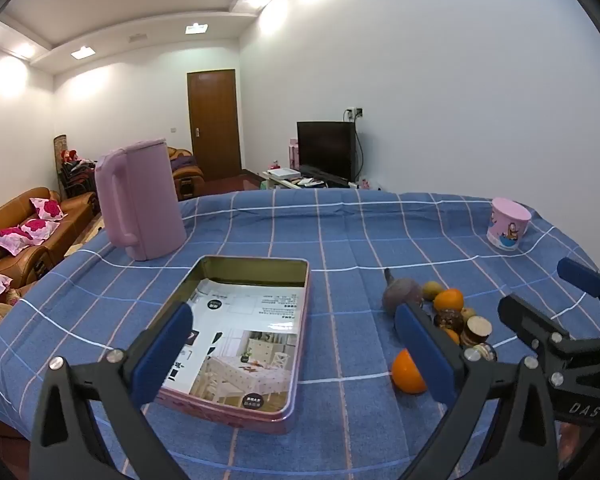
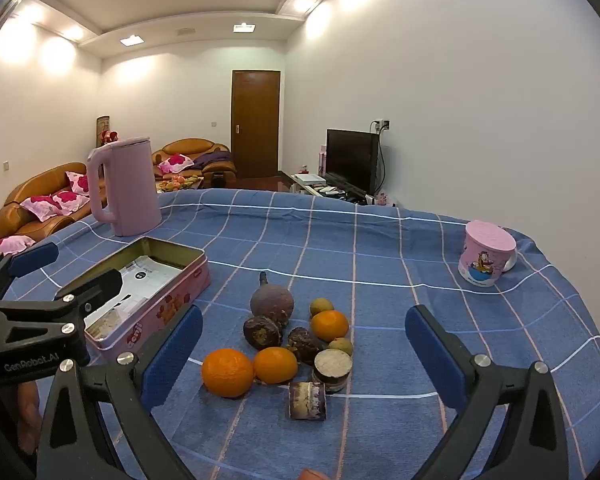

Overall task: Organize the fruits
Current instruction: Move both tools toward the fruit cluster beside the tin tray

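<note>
A pile of fruit lies on the blue checked tablecloth: oranges [image 2: 227, 372] [image 2: 275, 365] [image 2: 330, 325], a dark purple round fruit with a stem [image 2: 271, 302], small green fruits [image 2: 321, 305] and brown cut pieces [image 2: 307, 400]. An open pink tin [image 1: 236, 410] lined with printed paper sits to the left of the pile. My left gripper [image 1: 296, 354] is open over the tin's near end. My right gripper [image 2: 304, 364] is open just in front of the pile. Each gripper shows in the other's view.
A pink kettle [image 1: 140, 204] stands behind the tin at the far left. A pink cartoon mug [image 2: 486, 254] stands at the far right near the table edge. Sofas, a door and a TV lie beyond the table.
</note>
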`<action>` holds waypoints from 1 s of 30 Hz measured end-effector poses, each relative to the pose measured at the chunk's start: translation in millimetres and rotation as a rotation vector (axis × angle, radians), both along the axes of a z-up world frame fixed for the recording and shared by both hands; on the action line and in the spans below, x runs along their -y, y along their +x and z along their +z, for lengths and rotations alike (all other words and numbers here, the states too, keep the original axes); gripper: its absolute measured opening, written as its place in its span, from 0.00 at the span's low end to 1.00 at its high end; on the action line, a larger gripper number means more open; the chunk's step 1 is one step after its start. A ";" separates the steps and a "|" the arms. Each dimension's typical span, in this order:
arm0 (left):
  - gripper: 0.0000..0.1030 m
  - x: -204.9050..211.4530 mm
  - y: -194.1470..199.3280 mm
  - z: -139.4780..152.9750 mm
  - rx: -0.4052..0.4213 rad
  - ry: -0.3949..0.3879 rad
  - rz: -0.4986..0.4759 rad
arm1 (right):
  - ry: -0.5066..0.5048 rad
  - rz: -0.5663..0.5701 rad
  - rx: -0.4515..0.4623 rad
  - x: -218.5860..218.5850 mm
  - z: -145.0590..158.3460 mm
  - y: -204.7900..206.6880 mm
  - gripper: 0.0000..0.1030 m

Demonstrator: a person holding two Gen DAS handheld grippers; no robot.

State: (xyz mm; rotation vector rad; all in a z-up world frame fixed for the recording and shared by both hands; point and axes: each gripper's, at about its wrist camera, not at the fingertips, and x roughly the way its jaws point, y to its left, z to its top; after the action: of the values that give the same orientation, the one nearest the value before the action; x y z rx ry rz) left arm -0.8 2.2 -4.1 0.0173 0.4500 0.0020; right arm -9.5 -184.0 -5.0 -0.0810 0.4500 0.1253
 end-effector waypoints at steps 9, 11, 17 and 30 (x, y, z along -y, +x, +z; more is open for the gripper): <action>1.00 -1.0 0.2 -0.7 -0.002 -0.001 0.002 | -0.001 0.002 0.010 -1.1 -0.8 -2.2 0.99; 1.00 -0.9 0.3 -0.6 -0.002 0.001 0.002 | 0.000 0.001 0.011 0.7 -0.1 -2.0 0.99; 1.00 -2.3 0.1 -3.4 -0.007 0.001 0.001 | -0.001 0.001 0.005 -0.9 -3.0 -0.3 0.99; 1.00 7.7 11.3 -32.5 -0.081 0.000 -0.024 | -0.030 -0.035 -0.134 19.3 -43.5 19.6 0.99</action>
State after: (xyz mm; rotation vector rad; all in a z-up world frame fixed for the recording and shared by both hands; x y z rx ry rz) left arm 10.4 -5.4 -36.6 0.0231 0.5312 -0.0226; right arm 10.1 -203.3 -48.5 -0.0946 0.5873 0.0896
